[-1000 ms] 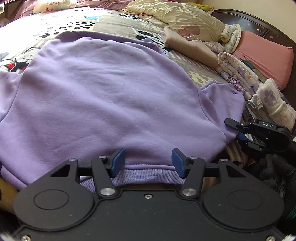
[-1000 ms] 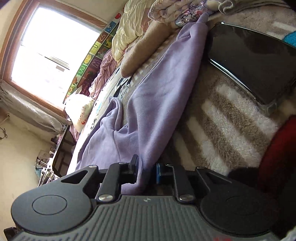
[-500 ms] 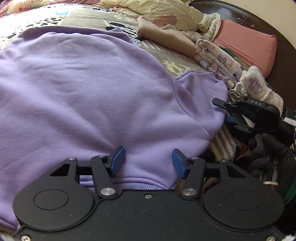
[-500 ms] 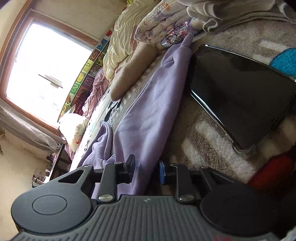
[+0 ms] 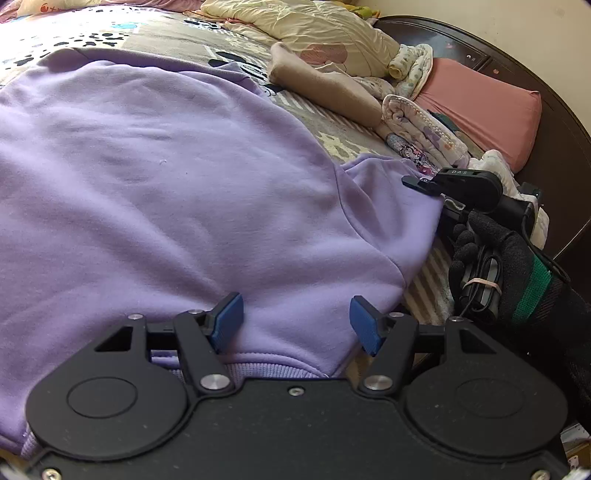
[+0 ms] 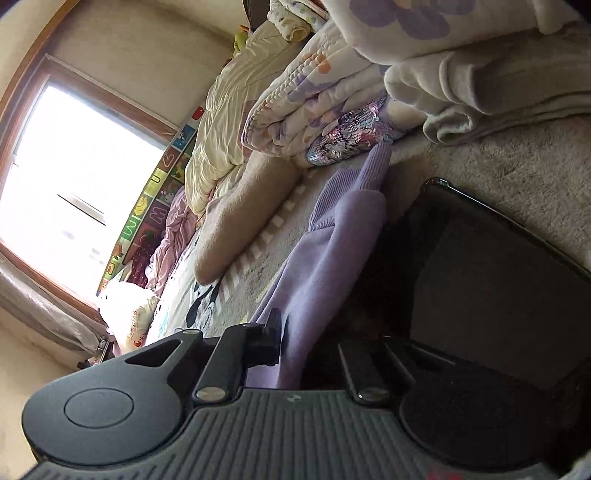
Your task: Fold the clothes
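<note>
- A lilac sweatshirt [image 5: 177,192] is seen spread flat over the patterned bedspread [image 5: 122,33]; it serves as the landmark here.
- In the left wrist view, the left gripper [image 5: 295,321] is held over the ribbed hem [image 5: 266,369] of the sweatshirt. Its blue pads [image 5: 227,317] are set fairly wide apart, with cloth lying below and between them but not pinched.
- Only in that view is the right gripper [image 5: 424,184] seen from outside, at the sweatshirt's right sleeve, carried by a hand in a black glove [image 5: 495,266] with a green band.
- A pink pillow [image 5: 484,110] and folded floral quilts [image 5: 424,133] are shown beyond that sleeve.
- In the right wrist view, the sleeve [image 6: 332,251] is seen running away from the right gripper [image 6: 295,343] to its ribbed cuff [image 6: 373,166]. The jaws are closed on the sleeve cloth; the right-hand finger is lost in shadow.
- Only this view shows a dark glossy tablet [image 6: 498,295] lying just beside the sleeve, and a bright window [image 6: 74,177] far past it.
</note>
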### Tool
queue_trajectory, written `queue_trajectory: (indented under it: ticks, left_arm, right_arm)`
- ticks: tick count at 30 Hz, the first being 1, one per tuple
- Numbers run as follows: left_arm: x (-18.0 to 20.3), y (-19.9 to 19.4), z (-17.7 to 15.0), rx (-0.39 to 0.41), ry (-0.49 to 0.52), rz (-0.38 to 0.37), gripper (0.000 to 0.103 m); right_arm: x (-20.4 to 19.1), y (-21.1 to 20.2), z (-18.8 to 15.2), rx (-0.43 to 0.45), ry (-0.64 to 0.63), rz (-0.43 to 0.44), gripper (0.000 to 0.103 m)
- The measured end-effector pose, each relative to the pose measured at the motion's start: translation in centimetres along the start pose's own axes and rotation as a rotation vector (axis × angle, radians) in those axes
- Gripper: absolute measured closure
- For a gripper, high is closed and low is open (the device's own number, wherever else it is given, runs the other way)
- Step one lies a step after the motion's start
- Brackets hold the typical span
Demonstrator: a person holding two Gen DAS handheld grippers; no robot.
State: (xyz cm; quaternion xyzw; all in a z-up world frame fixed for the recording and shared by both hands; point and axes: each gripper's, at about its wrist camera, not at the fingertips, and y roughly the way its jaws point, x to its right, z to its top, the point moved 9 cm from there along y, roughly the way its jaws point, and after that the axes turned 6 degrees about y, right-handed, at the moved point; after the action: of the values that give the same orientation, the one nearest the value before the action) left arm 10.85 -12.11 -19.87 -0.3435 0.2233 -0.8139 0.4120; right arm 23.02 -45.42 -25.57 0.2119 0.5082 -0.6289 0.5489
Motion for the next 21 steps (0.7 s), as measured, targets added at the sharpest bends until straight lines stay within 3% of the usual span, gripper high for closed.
queue_trajectory:
  ticks: [4,6,8,13,15,20,21]
  left_arm:
    - [-0.3,-0.2,0.0,0.002,-0.032,-0.016,0.04]
    - [-0.4,-0.2,0.0,0.005,-0.043,-0.024,0.04]
    - [-0.5,-0.2,0.0,0.008,-0.055,-0.028,0.04]
    - [-0.7,-0.3,0.0,0.006,-0.082,-0.037,0.04]
    - [-0.7,-0.4,0.0,0.005,-0.085,-0.037,0.04]
    - [-0.7,-0.6,-0.1,0.005,-0.096,-0.033,0.04]
    - [-0.7,-0.6,-0.1,0.004,-0.1,-0.031,0.04]
  right_arm:
    - [-0.3,-0.1,0.0,0.031,-0.142,-0.104,0.101]
    - [-0.1,-0.5,0.3,0.037,-0.17,-0.115,0.1]
    - [0.0,-1.3,0.1,0.04,-0.188,-0.12,0.092]
    - [-0.1,-3.8,-3.9,-0.053,-0.141,0.011,0.073]
    - [0.1,-4.7,-4.5,-0.043,-0.155,0.026,0.073]
    - [2.5,-7.2,-2.5,0.066,0.006,-0.045,0.101]
    - [2.7,-7.3,-2.3,0.08,0.028,-0.047,0.101]
